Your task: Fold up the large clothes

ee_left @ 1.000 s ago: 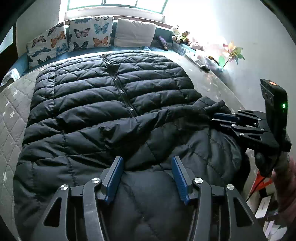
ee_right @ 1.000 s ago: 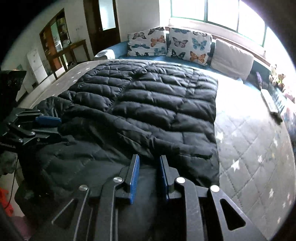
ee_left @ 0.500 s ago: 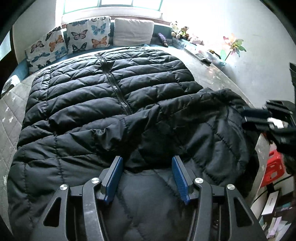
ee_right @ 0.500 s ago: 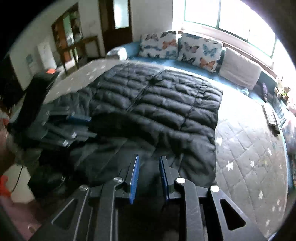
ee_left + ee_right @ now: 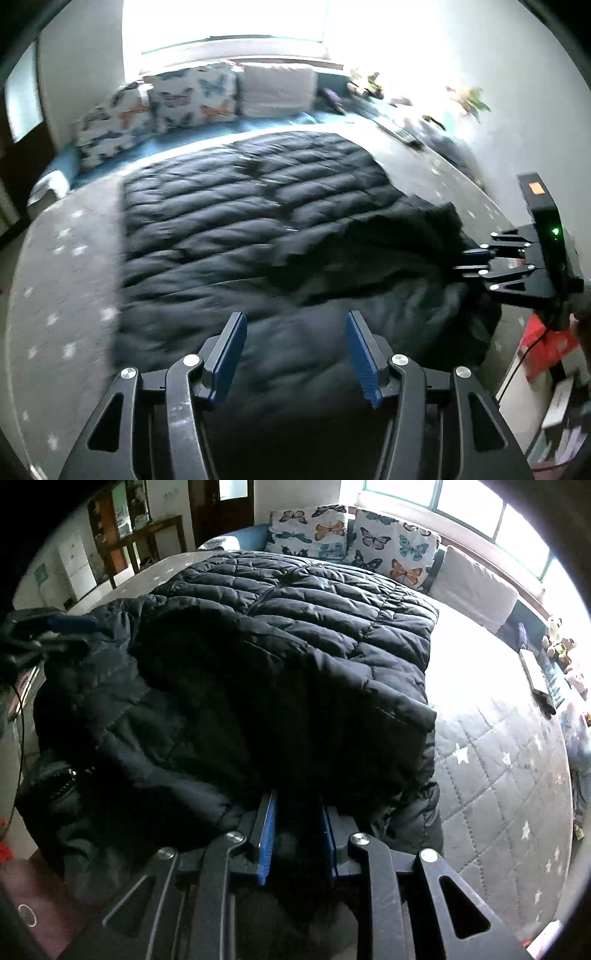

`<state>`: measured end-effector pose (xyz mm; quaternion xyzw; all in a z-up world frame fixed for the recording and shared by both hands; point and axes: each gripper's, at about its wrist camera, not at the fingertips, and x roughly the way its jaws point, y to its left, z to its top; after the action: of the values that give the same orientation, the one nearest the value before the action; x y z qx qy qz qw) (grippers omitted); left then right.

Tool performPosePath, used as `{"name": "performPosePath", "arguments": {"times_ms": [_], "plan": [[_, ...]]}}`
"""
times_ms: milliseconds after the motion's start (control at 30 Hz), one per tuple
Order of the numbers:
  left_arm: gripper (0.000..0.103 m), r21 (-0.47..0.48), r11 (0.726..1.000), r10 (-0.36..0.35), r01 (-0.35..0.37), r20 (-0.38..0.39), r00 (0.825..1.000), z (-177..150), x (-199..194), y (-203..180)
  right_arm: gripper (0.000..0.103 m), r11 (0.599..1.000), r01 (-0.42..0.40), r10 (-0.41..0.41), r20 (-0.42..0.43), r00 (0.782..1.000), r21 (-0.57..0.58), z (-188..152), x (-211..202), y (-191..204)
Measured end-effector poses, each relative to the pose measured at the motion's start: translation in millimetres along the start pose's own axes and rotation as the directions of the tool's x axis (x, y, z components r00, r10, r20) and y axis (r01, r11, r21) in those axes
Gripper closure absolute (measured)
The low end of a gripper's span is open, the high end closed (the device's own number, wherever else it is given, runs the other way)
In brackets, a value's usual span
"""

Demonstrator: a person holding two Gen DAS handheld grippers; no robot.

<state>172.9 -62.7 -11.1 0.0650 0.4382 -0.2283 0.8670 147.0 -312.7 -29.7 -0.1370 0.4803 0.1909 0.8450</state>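
Note:
A large black quilted puffer jacket (image 5: pixel 258 229) lies spread on the bed, its near end lifted and bunched. It also shows in the right wrist view (image 5: pixel 295 635). My left gripper (image 5: pixel 293 328) is wide apart over the near hem, with dark fabric lying between and below its blue pads. My right gripper (image 5: pixel 297 808) is shut on a bunch of the jacket's near edge and holds it raised, so a fold hangs over the fingers. The right gripper also shows in the left wrist view (image 5: pixel 469 260) at the jacket's right corner. The left gripper shows in the right wrist view (image 5: pixel 55 631), blurred.
The bed has a grey quilted cover with white stars (image 5: pixel 498 768). Butterfly pillows (image 5: pixel 351 539) and a plain cushion (image 5: pixel 476 587) line the far end under the window. Soft toys and a remote (image 5: pixel 533 674) sit on the right ledge. A red box (image 5: pixel 546 347) is on the floor.
Both grippers have risen and pulled back, lifting the near part of the jacket. More bare bed cover shows to the left of the jacket. The left view is now motion-blurred.

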Motion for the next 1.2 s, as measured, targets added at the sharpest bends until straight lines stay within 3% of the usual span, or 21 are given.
{"name": "performPosePath", "arguments": {"times_ms": [167, 267, 400, 533, 667, 867, 967, 1100, 1200], "plan": [[0.044, -0.100, 0.992, 0.074, -0.072, 0.026, 0.997, -14.7, -38.7, 55.2, 0.078, 0.999, 0.031, -0.030, 0.076, 0.997, -0.009, 15.0, -34.9, 1.0], [0.044, -0.162, 0.984, 0.084, -0.080, 0.020, 0.996, -22.3, -45.9, 82.4, 0.077, 0.999, 0.038, -0.038, 0.126, 0.991, 0.003, 34.0, -45.1, -2.8], [0.044, -0.214, 0.973, 0.086, -0.088, -0.016, 0.996, -31.9, -34.0, 101.9, 0.072, 0.998, 0.034, -0.038, 0.096, 0.995, 0.043, 48.9, -23.1, -15.5], [0.044, -0.230, 0.970, 0.059, -0.077, -0.084, 0.995, -48.7, -5.6, 104.0, 0.072, 0.997, 0.039, -0.039, 0.004, 0.999, 0.070, 38.6, 13.6, -27.6], [0.040, -0.222, 0.972, 0.055, -0.076, -0.098, 0.994, -59.1, 10.3, 102.1, 0.072, 0.995, 0.016, -0.017, 0.012, 1.000, 0.097, 22.2, 28.7, -32.7], [0.041, -0.237, 0.967, 0.062, -0.088, -0.114, 0.992, -52.0, -3.6, 103.5, 0.072, 0.997, 0.073, -0.073, 0.009, 0.997, 0.034, 25.9, 12.4, -23.8], [0.041, -0.242, 0.969, 0.039, -0.051, -0.055, 0.998, -36.6, -26.5, 93.8, 0.071, 0.995, 0.096, -0.097, 0.027, 0.995, 0.007, 31.5, -8.4, -18.6], [0.041, -0.196, 0.980, -0.016, 0.016, 0.004, 1.000, -11.9, -36.5, 68.8, 0.071, 0.997, 0.060, -0.056, 0.084, 0.995, -0.042, 43.4, -35.4, -0.2], [0.041, -0.149, 0.988, -0.043, 0.042, -0.006, 0.999, 5.4, -17.7, 45.0, 0.071, 0.996, -0.047, 0.055, 0.118, 0.991, -0.073, 58.3, -40.9, 23.1]]}}
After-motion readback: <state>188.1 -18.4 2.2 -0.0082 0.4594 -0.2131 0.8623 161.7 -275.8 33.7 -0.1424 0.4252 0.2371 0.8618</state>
